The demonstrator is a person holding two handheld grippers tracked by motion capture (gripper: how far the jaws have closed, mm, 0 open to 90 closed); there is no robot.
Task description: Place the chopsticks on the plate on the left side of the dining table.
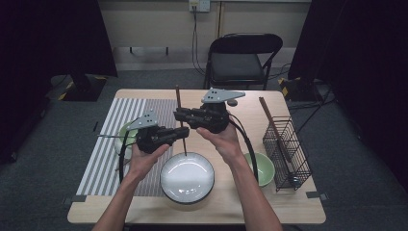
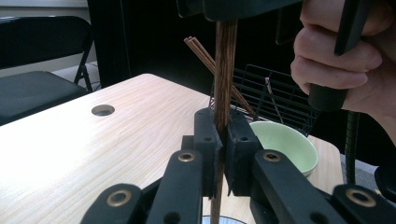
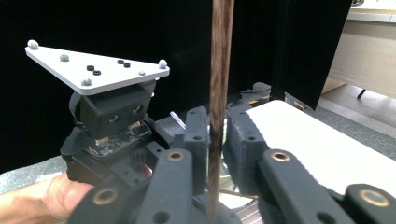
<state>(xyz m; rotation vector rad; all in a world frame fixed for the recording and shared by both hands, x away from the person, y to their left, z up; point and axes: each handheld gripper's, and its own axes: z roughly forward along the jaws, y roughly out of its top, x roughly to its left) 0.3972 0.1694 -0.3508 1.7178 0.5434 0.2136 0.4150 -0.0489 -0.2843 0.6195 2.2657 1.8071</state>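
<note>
The wooden table (image 1: 240, 202) spreads under both hands, with a grey striped mat (image 1: 118, 139) lying beneath and to the left of the left gripper (image 1: 179, 134); a black folding chair (image 1: 243, 60) stands well beyond both grippers, past the far edge of the table. A black wire basket (image 1: 288, 151) sits well off to the right of the right gripper (image 1: 179, 114), with more chopsticks (image 1: 274, 127) leaning in it; a white plate (image 1: 187, 179) lies just below and in front of the left gripper's jaws, near the person's side of the table. A pale green bowl (image 1: 263, 168) rests between the plate and the basket, to the right of the right forearm; another green bowl (image 1: 125, 132) peeks out behind the left gripper, on the mat. The dark wooden chopstick (image 1: 181, 120) stands nearly upright, passing through both sets of jaws, its lower tip just above the far rim of the plate. The left gripper, the lower one, is clamped tight on the chopstick (image 2: 225, 79); the right gripper sits just above it with the stick (image 3: 219, 93) between its jaws, and a small gap shows on one side, so the grip looks loosened.
</note>
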